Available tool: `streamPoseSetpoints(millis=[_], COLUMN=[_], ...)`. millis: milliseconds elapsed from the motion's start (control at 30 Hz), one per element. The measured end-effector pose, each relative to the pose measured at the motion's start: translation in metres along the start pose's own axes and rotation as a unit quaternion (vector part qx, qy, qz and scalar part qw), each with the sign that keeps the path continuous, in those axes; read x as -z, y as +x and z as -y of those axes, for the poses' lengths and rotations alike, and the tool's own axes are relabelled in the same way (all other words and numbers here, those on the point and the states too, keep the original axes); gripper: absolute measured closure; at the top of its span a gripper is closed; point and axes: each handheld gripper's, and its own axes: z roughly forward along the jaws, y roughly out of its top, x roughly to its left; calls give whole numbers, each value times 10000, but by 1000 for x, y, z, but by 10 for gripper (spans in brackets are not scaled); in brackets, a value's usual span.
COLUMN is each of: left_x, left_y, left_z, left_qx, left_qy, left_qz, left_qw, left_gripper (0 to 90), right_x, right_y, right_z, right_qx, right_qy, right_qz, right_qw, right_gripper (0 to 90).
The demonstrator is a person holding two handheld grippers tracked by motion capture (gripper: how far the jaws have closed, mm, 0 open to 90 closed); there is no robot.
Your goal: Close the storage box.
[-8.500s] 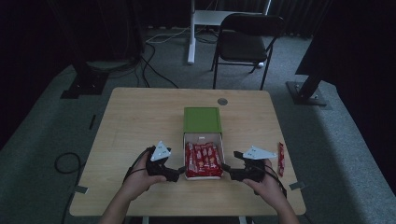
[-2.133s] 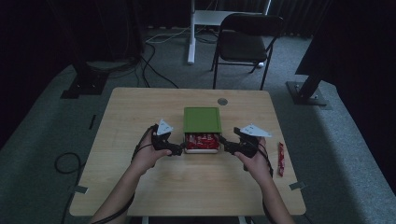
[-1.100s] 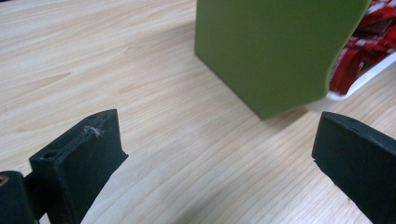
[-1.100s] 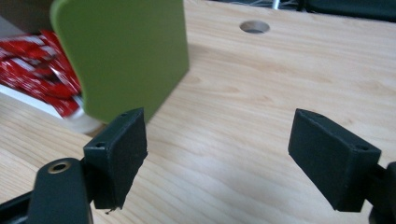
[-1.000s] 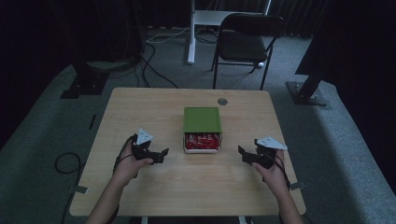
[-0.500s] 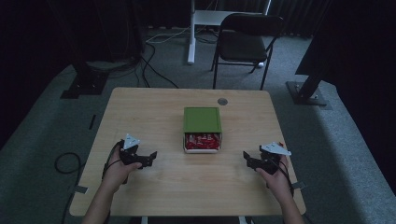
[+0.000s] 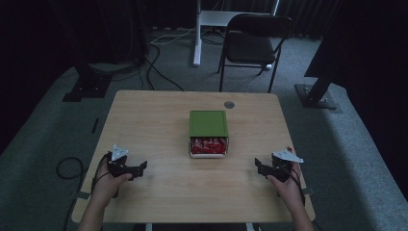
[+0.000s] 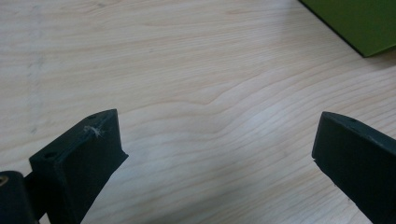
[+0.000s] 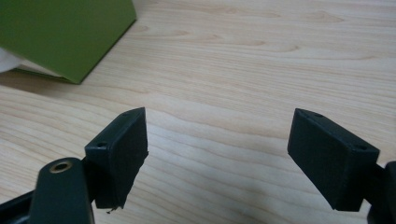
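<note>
With both the left gripper (image 7: 140,168) and right gripper (image 7: 258,166) wide-jawed and empty, rest them on the table (image 7: 159,120) well apart from the green-lidded box (image 7: 208,124) of red packets (image 7: 208,145)

Green-lidded box (image 7: 208,123): rectangular, flat matte green lid (image 8: 362,23) drawn most of the way over a white tray (image 7: 208,155); the near end of the tray stays uncovered. It lies flat at the middle of the wooden table (image 7: 159,120), long axis running away from the person.

Red packets (image 7: 209,145): a row packed side by side in the exposed end of the tray, glossy red wrappers with pale print too small to read.
</note>
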Motion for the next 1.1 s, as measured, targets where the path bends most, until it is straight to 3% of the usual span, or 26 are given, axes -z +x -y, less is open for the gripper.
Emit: streamPoseSetpoints(millis=[267, 533, 733, 1100], left_x=[10, 17, 18, 16], left_y=[12, 18, 21, 23], left_z=[10, 18, 25, 33], left_qx=[135, 263, 438, 445], left_qy=[104, 274, 315, 434], left_qz=[-338, -837, -983, -1191], left_qw=[9993, 9958, 9937, 9909], left_gripper=[25, 25, 25, 25], right_x=[-3, -8, -11, -13], right_y=[-2, -1, -1, -1], right_z=[5, 8, 10, 11], right_qx=[-68, -18, -30, -110], right_qy=[122, 225, 325, 498], right_qz=[90, 201, 260, 435], right_qw=[9999, 9995, 9991, 9978], right_gripper=[196, 195, 194, 195])
